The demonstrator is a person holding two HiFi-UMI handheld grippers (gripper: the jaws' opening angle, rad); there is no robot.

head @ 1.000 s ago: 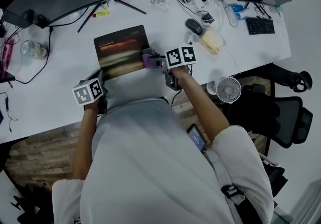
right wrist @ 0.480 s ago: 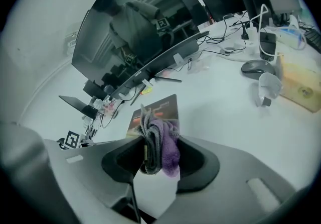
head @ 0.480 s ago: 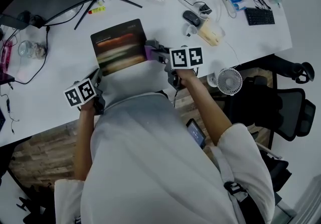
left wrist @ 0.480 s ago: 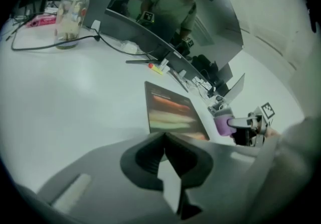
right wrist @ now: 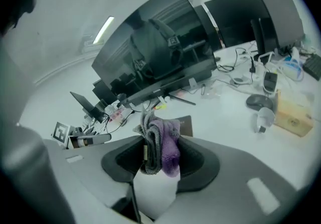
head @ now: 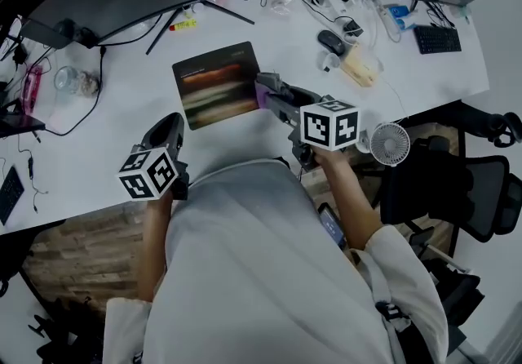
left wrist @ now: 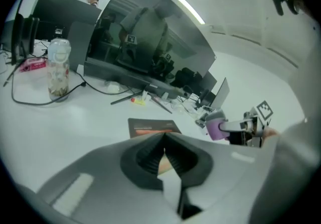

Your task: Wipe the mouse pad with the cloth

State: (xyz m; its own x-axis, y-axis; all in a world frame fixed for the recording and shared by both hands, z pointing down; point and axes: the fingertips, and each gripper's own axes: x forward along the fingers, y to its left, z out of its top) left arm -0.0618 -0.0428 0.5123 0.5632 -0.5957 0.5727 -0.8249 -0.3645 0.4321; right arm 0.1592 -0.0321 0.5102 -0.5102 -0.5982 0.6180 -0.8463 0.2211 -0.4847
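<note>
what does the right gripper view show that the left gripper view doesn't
Only the right gripper view: the right gripper's own jaws shut on the grey and purple cloth, plus a mouse and a wooden box to the right.
Only the left gripper view: the left gripper's own jaws, with nothing in them, and a clear jar on the left.
Both: the mouse pad, the curved monitor, the white desk, and the other gripper off to one side.
</note>
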